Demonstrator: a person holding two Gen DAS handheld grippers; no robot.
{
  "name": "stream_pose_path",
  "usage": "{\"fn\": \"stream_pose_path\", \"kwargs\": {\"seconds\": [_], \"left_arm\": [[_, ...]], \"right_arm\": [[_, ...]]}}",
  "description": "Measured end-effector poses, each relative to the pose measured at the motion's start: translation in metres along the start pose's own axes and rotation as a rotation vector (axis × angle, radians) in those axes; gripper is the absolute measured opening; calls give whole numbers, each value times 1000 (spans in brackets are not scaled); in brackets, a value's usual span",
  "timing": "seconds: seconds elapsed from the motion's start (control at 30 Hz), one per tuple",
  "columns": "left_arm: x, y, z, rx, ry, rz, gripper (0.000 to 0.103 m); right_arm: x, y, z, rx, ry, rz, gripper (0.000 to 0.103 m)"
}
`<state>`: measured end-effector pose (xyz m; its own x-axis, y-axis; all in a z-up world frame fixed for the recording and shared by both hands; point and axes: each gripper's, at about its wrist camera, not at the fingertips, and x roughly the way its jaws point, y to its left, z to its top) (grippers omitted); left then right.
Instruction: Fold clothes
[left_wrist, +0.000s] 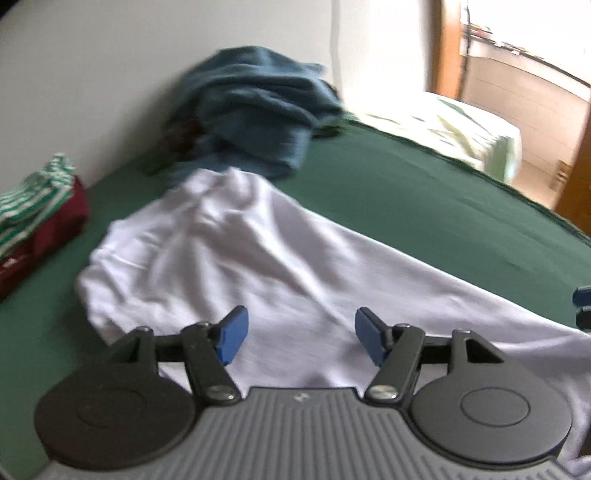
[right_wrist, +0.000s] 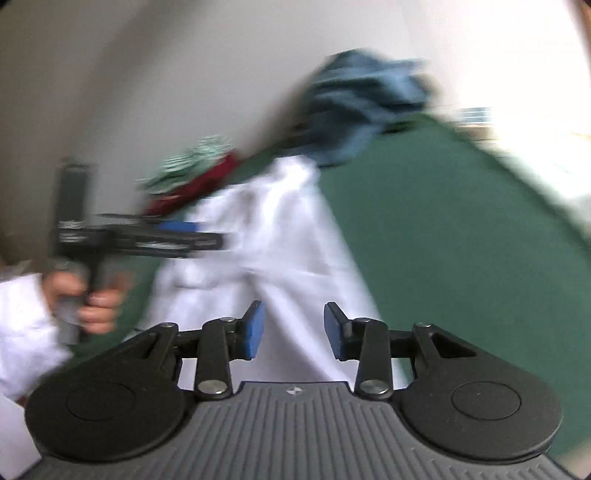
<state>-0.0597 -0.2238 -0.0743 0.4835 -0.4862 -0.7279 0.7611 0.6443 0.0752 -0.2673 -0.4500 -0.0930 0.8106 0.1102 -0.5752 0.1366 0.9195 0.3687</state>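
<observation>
Both tools empty, jaws apart: left tool (left_wrist: 301, 338) and right tool (right_wrist: 293, 330) hover over a white garment (left_wrist: 236, 258) lying crumpled on the green bed cover (left_wrist: 424, 206). Blue clothes pile (left_wrist: 255, 110) behind it; striped and maroon folded stack (left_wrist: 37, 206) at left, against the wall.

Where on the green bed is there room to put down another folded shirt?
The widest bare green cover lies right of the white shirt, running toward the bed's edge. A narrower strip sits between the shirt and the folded stack. The back is crowded by the blue pile.
</observation>
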Motion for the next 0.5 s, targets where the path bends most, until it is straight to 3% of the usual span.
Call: {"fn": "stream_pose_path", "kwargs": {"seconds": [0.1, 0.27, 0.37, 0.5], "left_arm": [[-4, -10, -4, -86, 52, -90, 67], [4, -11, -14, -354, 114, -203, 66], [14, -15, -18, -446, 155, -214, 66], [20, -28, -17, -472, 169, -187, 67]], "right_arm": [[-33, -23, -25, -28, 51, -90, 39], [-57, -43, -61, -9, 116, -135, 39], [-55, -45, -77, -42, 133, -123, 39], [-58, -52, -94, -91, 164, -90, 39]]}}
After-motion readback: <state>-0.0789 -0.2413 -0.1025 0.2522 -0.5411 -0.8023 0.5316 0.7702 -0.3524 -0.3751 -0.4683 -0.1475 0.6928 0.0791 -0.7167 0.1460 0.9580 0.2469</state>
